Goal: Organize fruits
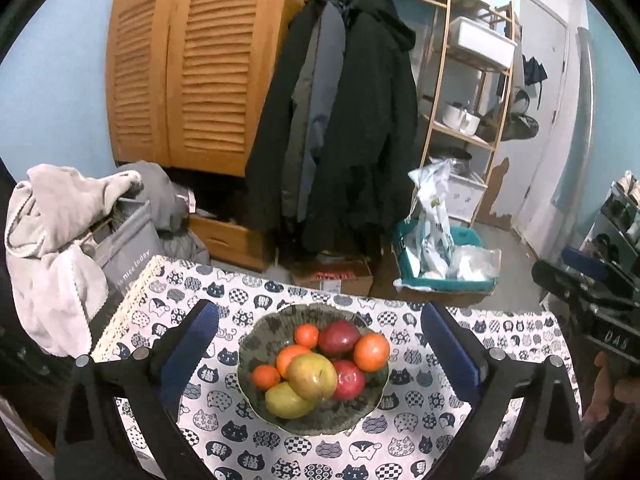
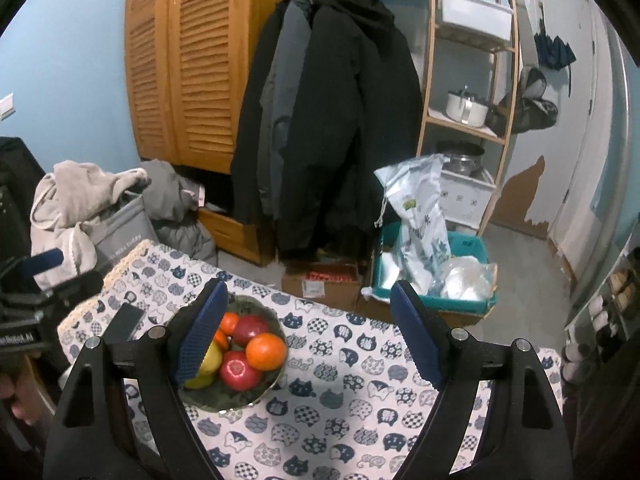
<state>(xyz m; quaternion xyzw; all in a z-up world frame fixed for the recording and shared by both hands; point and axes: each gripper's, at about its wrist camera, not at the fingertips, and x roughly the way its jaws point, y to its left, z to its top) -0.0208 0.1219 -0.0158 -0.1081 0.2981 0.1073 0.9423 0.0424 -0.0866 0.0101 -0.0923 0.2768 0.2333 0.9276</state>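
Your left tool [image 1: 320, 330] hangs spread wide with nothing between its pads, framing the bowl [image 1: 256, 344] of fruit [image 1: 312, 376] on the worktop [image 1: 420, 416]. Your right tool [image 2: 308, 334] is also spread and empty, the bowl [image 2: 276, 320] by its left pad.

Fruit bowl on the table, storage behind

The bowl [image 1: 372, 404] stands on the table [image 1: 432, 432] with the fruit [image 1: 320, 364] heaped in it. Far behind the table hang coats [image 1: 340, 128], with a louvred wardrobe [image 1: 192, 64] to their left and a shelf rack [image 1: 468, 80] to their right. A laundry bin [image 1: 128, 240] sits off the table's far left corner, a tray of bags [image 1: 444, 252] on the floor far right.
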